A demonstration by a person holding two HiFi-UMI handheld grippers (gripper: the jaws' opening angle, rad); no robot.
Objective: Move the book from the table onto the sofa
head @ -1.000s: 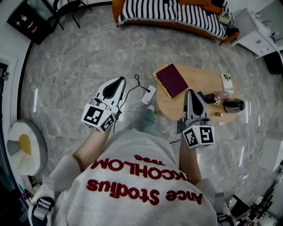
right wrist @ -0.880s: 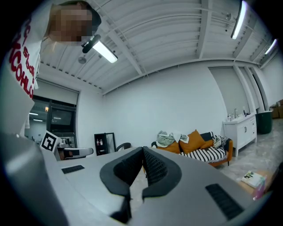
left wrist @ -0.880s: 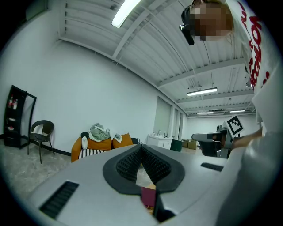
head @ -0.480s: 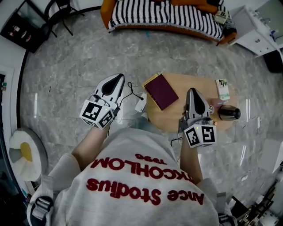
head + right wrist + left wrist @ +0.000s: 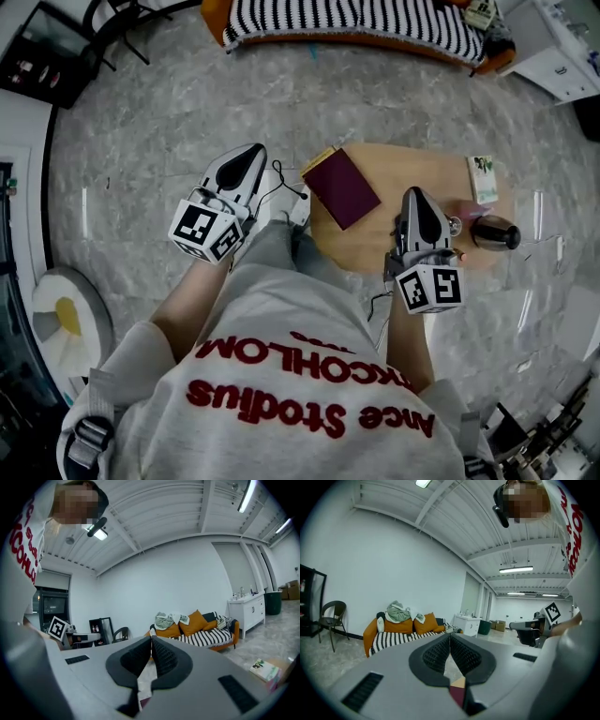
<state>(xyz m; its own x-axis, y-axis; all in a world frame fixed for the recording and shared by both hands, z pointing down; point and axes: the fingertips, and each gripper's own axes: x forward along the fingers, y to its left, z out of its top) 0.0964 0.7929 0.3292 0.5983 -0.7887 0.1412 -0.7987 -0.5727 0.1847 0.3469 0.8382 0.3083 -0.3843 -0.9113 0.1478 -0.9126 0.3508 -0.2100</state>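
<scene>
Since the earlier frames both claws have been carried forward together, so that the round bench [image 5: 412,164] is now brought closer beneath them in the head view, while the striped sofa [image 5: 356,23] has been pushed up to the twelve o'clock edge of that view. The book [image 5: 343,187] itself has not been shifted: it is still laid flat at the bench's ten o'clock edge, with one corner hung out over the floor [image 5: 169,112], well apart from the sofa. The left claw [image 5: 246,161] is held at the book's nine o'clock, out over the floor and near a white charger [image 5: 300,211]. The right claw [image 5: 413,197] is held at the book's four o'clock, over the bench top and near a dark bottle [image 5: 494,232]. The book is touched by neither. In the left gripper view the left claw [image 5: 450,639] is seen pressed fully together with nothing between its jaws, and a sliver of the maroon book [image 5: 457,694] is glimpsed below them. In the right gripper view the right claw [image 5: 151,641] is likewise seen closed and empty, as both were earlier. Both are pointed roughly level toward the sofa, which suggests that they are being carried on an approach and not yet set for a pick. The overhung corner is judged the easiest place for the book to be taken, and the jaws would have to be opened first.
</scene>
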